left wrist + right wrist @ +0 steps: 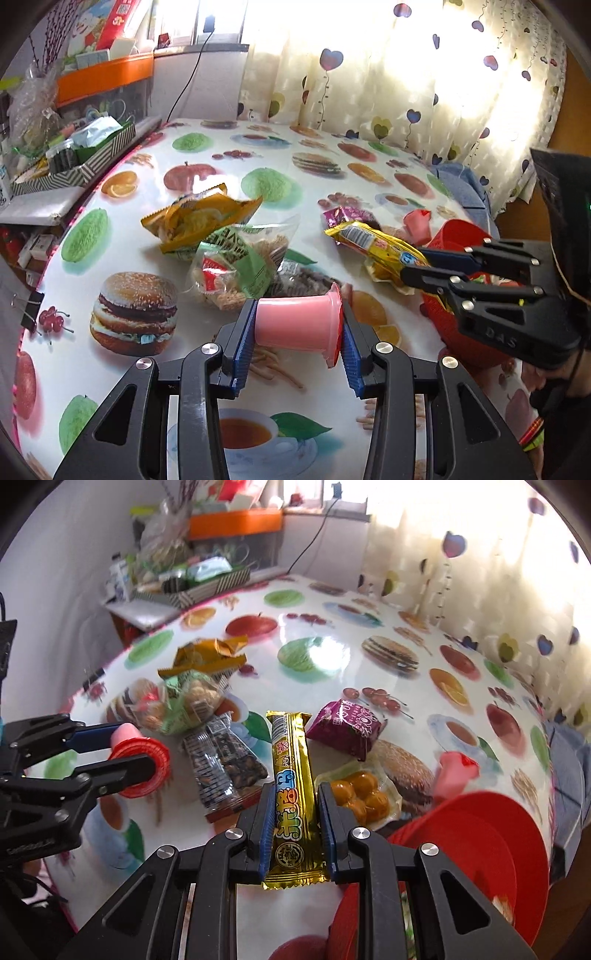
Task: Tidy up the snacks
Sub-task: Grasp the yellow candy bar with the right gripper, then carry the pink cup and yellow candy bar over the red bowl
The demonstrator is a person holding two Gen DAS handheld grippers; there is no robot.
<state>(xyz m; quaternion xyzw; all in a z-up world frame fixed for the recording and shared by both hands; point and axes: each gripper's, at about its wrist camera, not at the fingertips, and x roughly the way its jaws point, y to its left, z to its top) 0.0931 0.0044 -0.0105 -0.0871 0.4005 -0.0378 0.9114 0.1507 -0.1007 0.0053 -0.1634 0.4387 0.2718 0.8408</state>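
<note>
Pink cup (299,323) sideways, gold snack bar (293,794) both lifted.

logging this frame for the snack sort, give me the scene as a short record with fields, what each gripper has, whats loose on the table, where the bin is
left gripper: shut on pink cup, held on its side
right gripper: shut on gold snack bar
loose on table: purple packet, dark nut pack, green-label bag, orange chip bag, second pink cup
red bowl: near table edge beside right gripper
table: food-print cloth
</note>
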